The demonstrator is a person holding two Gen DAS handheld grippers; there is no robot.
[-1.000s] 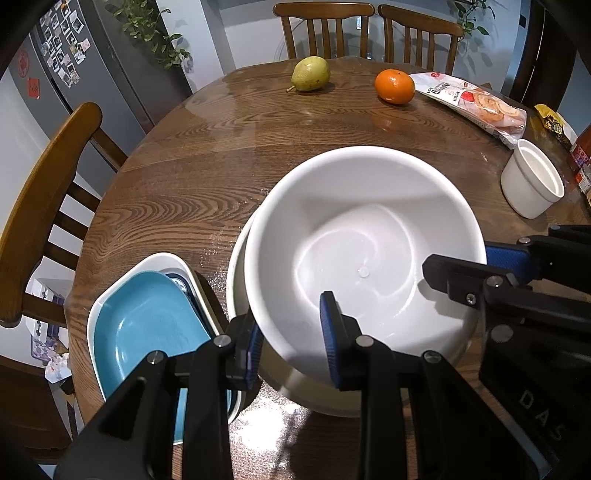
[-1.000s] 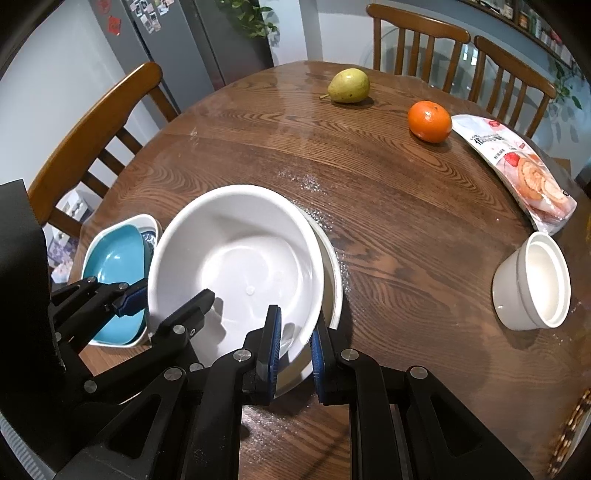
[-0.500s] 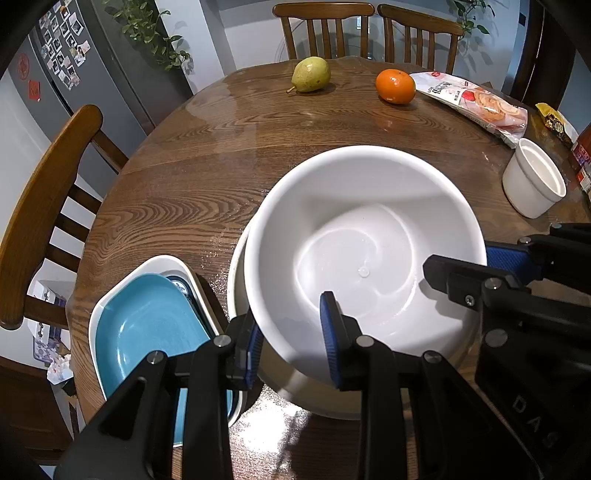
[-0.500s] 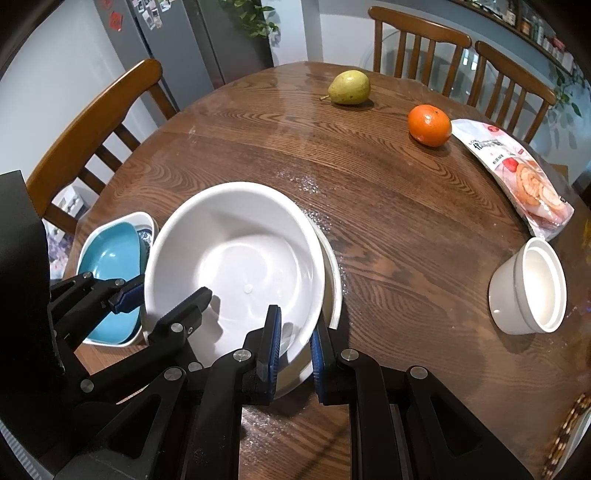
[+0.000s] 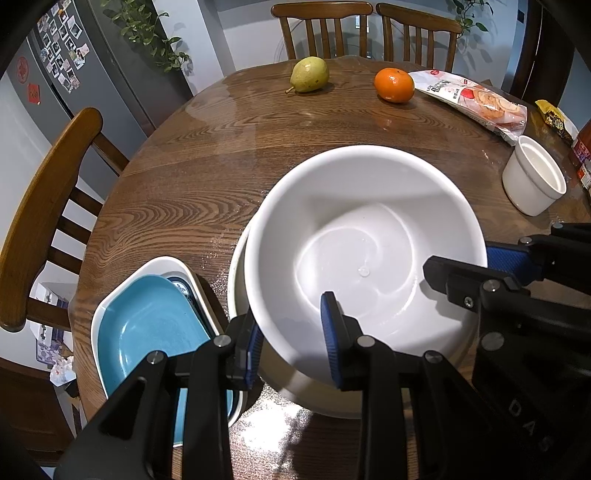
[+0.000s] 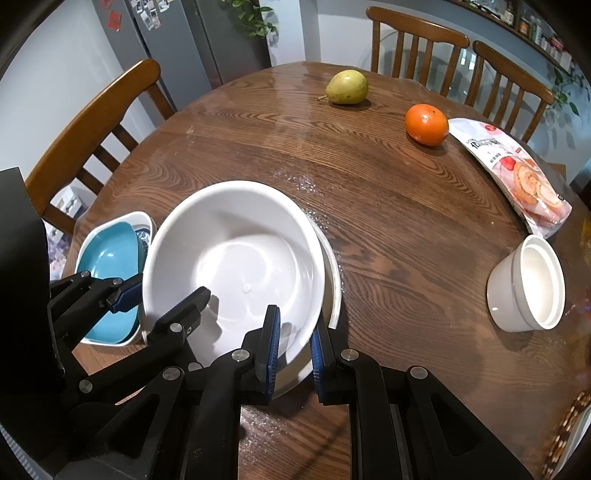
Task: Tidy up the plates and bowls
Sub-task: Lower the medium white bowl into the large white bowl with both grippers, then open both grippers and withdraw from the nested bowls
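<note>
Both grippers, left (image 5: pixel 291 339) & right (image 6: pixel 295 343), pinch big white bowl (image 5: pixel 364 258) rim over plate (image 6: pixel 330 280). Blue dish stack (image 5: pixel 147 332) just beside; ramekin (image 6: pixel 526 284), orange (image 6: pixel 426 123), pear (image 6: pixel 347 87) well apart.

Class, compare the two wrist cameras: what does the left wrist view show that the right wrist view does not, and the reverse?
Left wrist view only: a yellow snack wrapper at the table's far right edge.

Right wrist view only: shelves of jars high on the back wall.

Both: the large white bowl gripped at its rim by the left gripper and right gripper, the blue dish, pear, orange and white ramekin.
</note>
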